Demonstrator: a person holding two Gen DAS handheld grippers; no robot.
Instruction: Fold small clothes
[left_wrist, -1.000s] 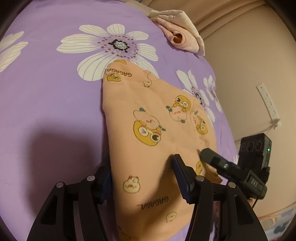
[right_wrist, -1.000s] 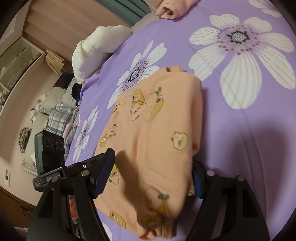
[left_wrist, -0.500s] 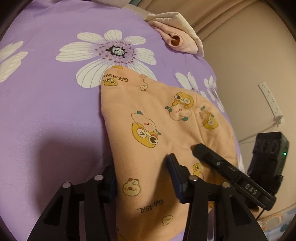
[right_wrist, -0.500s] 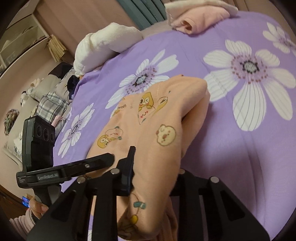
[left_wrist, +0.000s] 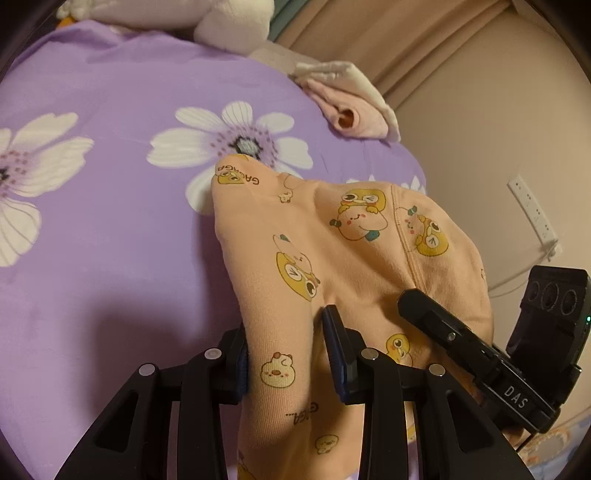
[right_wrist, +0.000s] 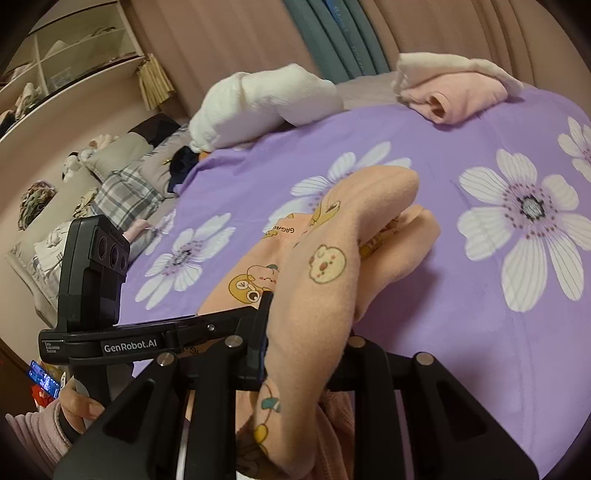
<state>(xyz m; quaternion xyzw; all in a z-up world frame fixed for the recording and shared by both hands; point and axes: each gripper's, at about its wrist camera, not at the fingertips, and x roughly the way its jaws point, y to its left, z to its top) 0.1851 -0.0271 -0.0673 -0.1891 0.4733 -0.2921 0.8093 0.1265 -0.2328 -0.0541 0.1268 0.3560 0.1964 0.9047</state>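
A peach child's garment (left_wrist: 332, 254) printed with yellow cartoon ducks lies partly lifted off a purple flowered bedspread (left_wrist: 92, 240). My left gripper (left_wrist: 286, 347) is shut on a bunched fold of its near edge. My right gripper (right_wrist: 303, 354) is shut on the other near part of the garment (right_wrist: 332, 280), which humps up over its jaws. The right gripper also shows in the left wrist view (left_wrist: 461, 343), resting against the cloth. The left gripper shows in the right wrist view (right_wrist: 155, 339), held by a hand.
A folded pink garment (left_wrist: 351, 110) under a white cloth lies at the bed's far edge (right_wrist: 454, 96). A white plush pillow (right_wrist: 266, 99) sits at the back. A wall with a power strip (left_wrist: 532, 214) is right of the bed. Shelves and clutter (right_wrist: 74, 74) stand to the left.
Both grippers have closed on the peach garment's near edge and lifted it, so the cloth bunches and humps upward. The views have tilted up toward the far end of the bed.
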